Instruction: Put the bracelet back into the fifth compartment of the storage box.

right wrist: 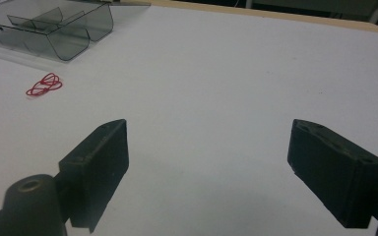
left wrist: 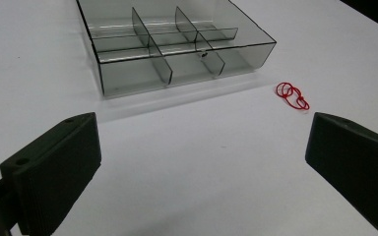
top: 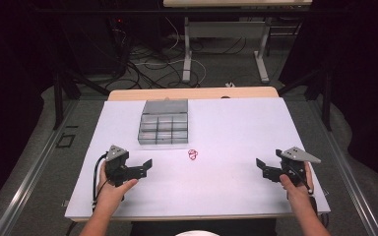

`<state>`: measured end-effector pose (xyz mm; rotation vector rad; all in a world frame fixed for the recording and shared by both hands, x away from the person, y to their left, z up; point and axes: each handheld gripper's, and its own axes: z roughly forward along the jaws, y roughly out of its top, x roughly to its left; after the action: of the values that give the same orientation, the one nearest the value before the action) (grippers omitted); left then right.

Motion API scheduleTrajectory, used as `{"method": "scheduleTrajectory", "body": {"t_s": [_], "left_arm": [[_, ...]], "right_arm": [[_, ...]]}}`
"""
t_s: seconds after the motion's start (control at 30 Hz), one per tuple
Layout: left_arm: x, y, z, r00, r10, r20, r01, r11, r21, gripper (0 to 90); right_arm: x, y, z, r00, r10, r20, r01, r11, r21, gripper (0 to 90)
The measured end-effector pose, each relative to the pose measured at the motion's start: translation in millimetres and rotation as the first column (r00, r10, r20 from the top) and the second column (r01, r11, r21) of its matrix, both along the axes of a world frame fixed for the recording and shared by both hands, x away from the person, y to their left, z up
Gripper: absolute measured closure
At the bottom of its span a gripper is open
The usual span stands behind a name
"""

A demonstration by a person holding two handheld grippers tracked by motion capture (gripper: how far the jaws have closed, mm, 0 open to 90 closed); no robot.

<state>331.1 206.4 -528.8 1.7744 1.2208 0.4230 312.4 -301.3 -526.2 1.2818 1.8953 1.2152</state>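
From the high view, the left gripper [top: 147, 166] and right gripper [top: 260, 166] both sit low on the white table [top: 236, 128], jaws spread wide with nothing in them, and a little red loop thing [top: 193, 155] (looks like a rubber band, hard to say) lies between them, just in front of the clear divided box [top: 164, 129]. In the left gripper view the red loop [left wrist: 292, 95] is ahead and right of the jaws, near the box's [left wrist: 177, 54] corner but not touching it. The right gripper view puts the loop [right wrist: 44, 84] well off to the upper left, near the box [right wrist: 54, 29].

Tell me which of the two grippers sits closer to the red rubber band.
The left gripper. Its open jaws stand a short way left of the red rubber band, while the right gripper waits farther off, near the table's right side.
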Motion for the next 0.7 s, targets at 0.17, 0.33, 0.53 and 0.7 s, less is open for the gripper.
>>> {"method": "scheduleTrajectory", "body": {"t_s": [0.17,0.33,0.53,0.7], "left_arm": [[-1.2,-2.7,-0.3,0.9999,0.01,0.008,-0.01,0.9997,0.021,0.8],[-4.6,-2.3,2.8,0.9994,0.019,0.029,-0.019,0.9995,0.024,0.9],[-6.1,-6.0,3.7,0.999,0.021,0.04,-0.021,0.9998,0.006,2.7],[-4.3,-13.9,8.8,0.9997,0.001,0.024,-0.001,0.9998,-0.022,7.8]], "right_arm": [[0.2,2.0,0.6,0.9997,-0.016,-0.016,0.017,0.9998,0.011,15.4],[0.4,4.1,1.1,0.9998,-0.015,-0.014,0.015,0.9999,0.001,15.4],[-2.3,8.6,3.9,0.9999,-0.009,0.009,0.009,0.9998,-0.018,15.4],[-2.4,9.2,4.3,0.9998,-0.016,0.015,0.016,0.9998,-0.012,15.4]]}}
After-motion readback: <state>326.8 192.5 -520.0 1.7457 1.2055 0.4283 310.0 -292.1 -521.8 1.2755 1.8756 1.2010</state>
